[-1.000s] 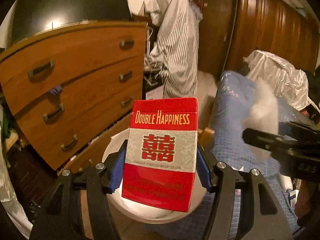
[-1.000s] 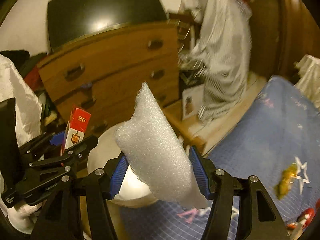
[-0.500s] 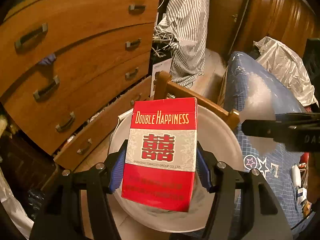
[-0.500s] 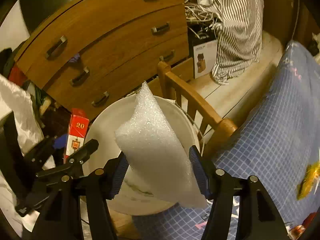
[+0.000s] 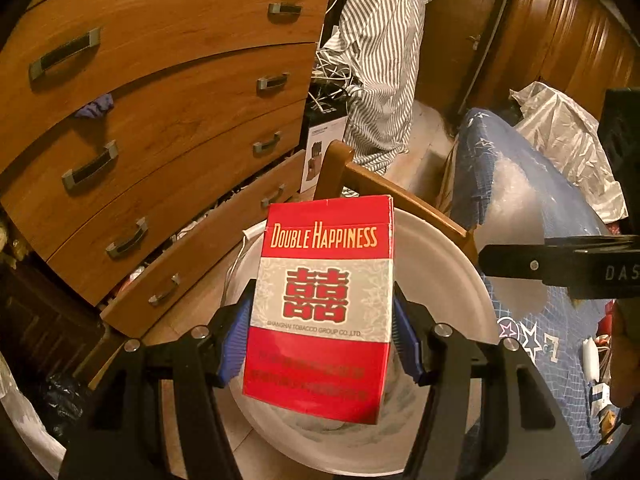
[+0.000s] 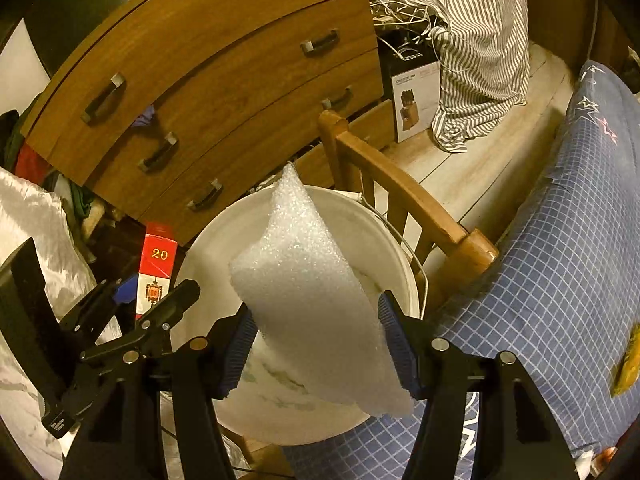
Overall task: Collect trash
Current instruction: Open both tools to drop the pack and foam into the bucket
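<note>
A bucket (image 6: pixel 208 248) stood on the floor between a chest of drawers (image 6: pixel 224 80) behind it and a bed (image 6: pixel 560 280) to its right, with a chair (image 6: pixel 404 196) rail just behind its rim. Over the bucket's mouth, the left gripper (image 5: pixel 322 340) clamped a cigarette pack (image 5: pixel 320 304) and, to its right, the right gripper (image 6: pixel 316 348) clamped a foam sheet (image 6: pixel 308 300). A box (image 6: pixel 414 96) and a draped shirt (image 6: pixel 480 40) stood on the floor farther back, right of the drawers.
</note>
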The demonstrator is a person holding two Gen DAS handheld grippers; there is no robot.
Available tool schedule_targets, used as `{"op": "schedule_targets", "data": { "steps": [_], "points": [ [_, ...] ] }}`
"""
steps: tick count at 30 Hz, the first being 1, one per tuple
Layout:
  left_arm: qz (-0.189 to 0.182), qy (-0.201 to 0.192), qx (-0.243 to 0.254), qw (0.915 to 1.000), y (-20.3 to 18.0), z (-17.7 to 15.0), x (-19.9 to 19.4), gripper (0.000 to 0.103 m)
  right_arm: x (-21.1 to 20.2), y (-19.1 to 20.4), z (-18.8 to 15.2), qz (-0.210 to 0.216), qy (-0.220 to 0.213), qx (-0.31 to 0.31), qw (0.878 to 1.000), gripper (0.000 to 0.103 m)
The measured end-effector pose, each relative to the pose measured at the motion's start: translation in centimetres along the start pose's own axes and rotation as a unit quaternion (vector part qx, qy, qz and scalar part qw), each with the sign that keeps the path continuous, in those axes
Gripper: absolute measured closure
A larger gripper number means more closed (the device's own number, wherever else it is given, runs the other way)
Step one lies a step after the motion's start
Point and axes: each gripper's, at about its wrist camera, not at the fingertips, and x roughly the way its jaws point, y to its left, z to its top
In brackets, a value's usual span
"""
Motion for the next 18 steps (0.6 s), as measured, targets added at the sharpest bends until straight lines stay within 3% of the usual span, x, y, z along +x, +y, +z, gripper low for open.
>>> {"op": "schedule_targets", "data": {
  "steps": [6,9,18],
  "points": [
    [0.006,0.001,0.003,1.0000,0.1,0.1,0.2,0.044,0.2,0.1,0.6,-0.007,-0.003,-0.006,1.000,0.040],
    [0.014,-0.003,0.003,0.9999,0.2,0.1,0.1,0.032,-0.2,-0.3,1.1,-0.011,-0.016,0.001,1.000,0.022],
    [0.014,-0.008,0.004,0.9999,0.4,0.6,-0.2,0.030,-2.5,-2.4,1.1,0.012,-0.039,0.023,0.999,0.022]
  ]
}}
